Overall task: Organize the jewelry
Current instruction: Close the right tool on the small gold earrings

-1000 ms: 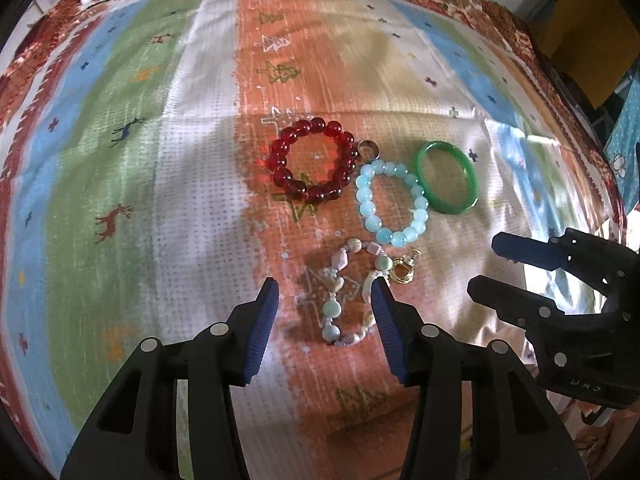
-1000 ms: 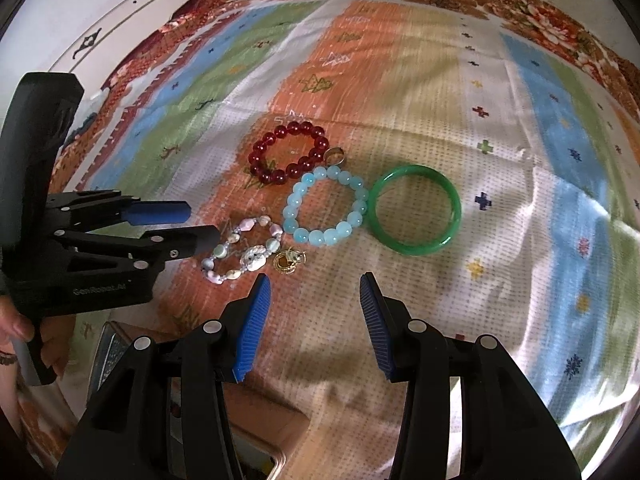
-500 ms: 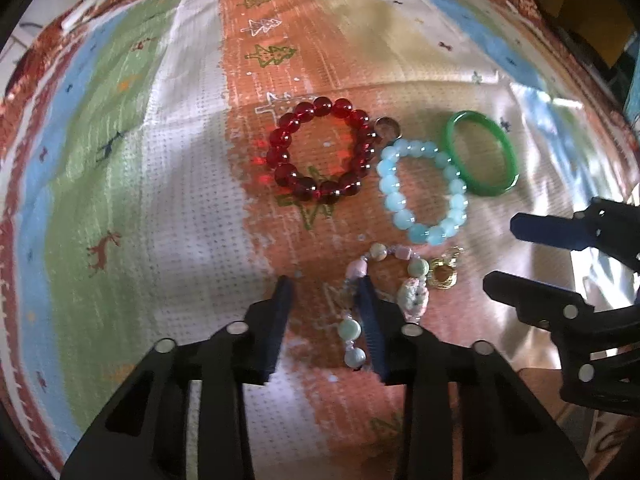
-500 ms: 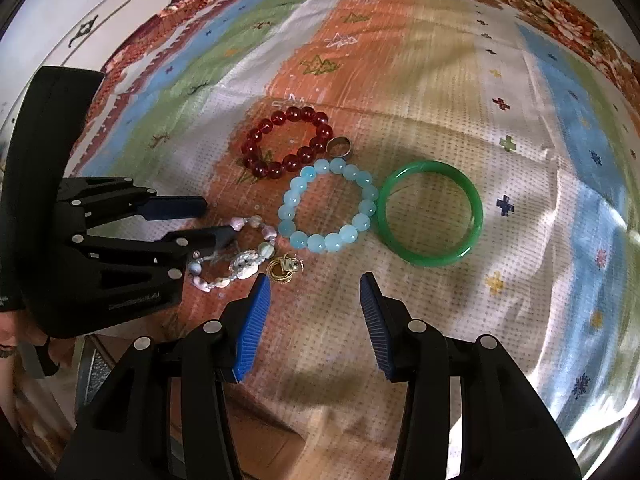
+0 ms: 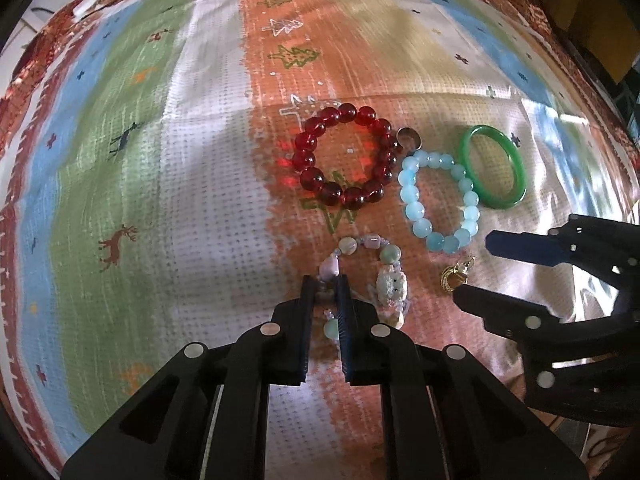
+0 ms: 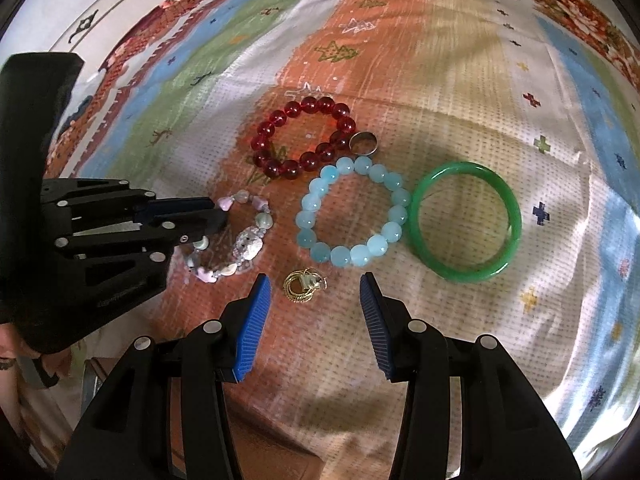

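Left gripper [image 5: 325, 285] is pinching the stone bracelet [image 5: 390, 284]; right gripper [image 6: 315, 289] is hanging half-open, gold earring [image 6: 303, 285] at its 12 o'clock.

Striped patterned cloth [image 5: 168, 184]; white cupboard [image 6: 132, 0]

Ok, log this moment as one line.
left hand-held gripper: shut on mixed-stone bracelet | right hand-held gripper: open above gold earrings | nothing lifted

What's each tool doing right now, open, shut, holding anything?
Left tool: shut on the mixed stone bracelet.
Right tool: open, holding nothing, above the gold earring.
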The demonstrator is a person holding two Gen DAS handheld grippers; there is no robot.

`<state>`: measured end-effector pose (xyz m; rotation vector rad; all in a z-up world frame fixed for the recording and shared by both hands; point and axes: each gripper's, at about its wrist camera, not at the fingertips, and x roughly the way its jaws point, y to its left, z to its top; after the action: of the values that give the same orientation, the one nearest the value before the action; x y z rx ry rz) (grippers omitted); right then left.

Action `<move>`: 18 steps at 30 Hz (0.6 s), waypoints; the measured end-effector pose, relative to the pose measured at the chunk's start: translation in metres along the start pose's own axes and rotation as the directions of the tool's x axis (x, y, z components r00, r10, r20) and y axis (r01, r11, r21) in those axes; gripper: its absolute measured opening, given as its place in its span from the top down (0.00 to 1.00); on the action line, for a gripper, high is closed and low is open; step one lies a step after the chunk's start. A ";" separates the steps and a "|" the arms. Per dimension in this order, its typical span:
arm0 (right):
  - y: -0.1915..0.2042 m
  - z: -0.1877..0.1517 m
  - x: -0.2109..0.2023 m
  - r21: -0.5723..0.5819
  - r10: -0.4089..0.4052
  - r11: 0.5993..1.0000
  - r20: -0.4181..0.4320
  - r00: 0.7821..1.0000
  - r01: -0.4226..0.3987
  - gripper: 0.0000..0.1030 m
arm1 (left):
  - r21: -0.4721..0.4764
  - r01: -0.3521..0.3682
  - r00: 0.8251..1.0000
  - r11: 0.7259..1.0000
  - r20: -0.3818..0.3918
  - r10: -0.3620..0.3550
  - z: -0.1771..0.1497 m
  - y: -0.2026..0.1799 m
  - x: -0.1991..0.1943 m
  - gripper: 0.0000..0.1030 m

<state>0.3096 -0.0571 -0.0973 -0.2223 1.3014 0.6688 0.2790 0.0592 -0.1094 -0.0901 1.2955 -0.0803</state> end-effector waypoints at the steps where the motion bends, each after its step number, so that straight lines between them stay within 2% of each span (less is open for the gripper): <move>1: 0.000 0.001 0.002 0.000 0.000 1.000 -0.003 1.000 0.000 0.55 | -0.003 -0.002 1.000 1.000 0.001 0.002 0.001 0.001 0.000 0.89; 10: 0.005 0.008 0.014 -0.038 -0.018 0.999 -0.015 1.000 0.018 0.56 | -0.018 0.023 1.000 1.000 -0.001 -0.023 -0.002 0.008 -0.002 0.89; 12: 0.009 0.008 0.015 -0.070 -0.055 0.996 -0.015 0.998 0.054 0.71 | -0.016 0.022 1.000 1.000 -0.001 -0.022 -0.002 0.007 -0.002 0.89; 15: 0.013 0.007 0.016 -0.085 -0.039 0.996 -0.025 0.999 0.037 0.84 | -0.015 0.017 1.000 1.000 0.002 -0.017 -0.001 0.007 -0.002 0.89; 18: 0.014 0.007 0.017 -0.095 -0.042 0.995 -0.020 0.999 0.039 0.85 | -0.016 0.016 1.000 1.000 0.005 -0.016 -0.002 0.007 -0.003 0.89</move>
<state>0.3092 -0.0364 -0.1083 -0.3338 1.2845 0.6960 0.2765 0.0662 -0.1073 -0.1140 1.2905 -0.0835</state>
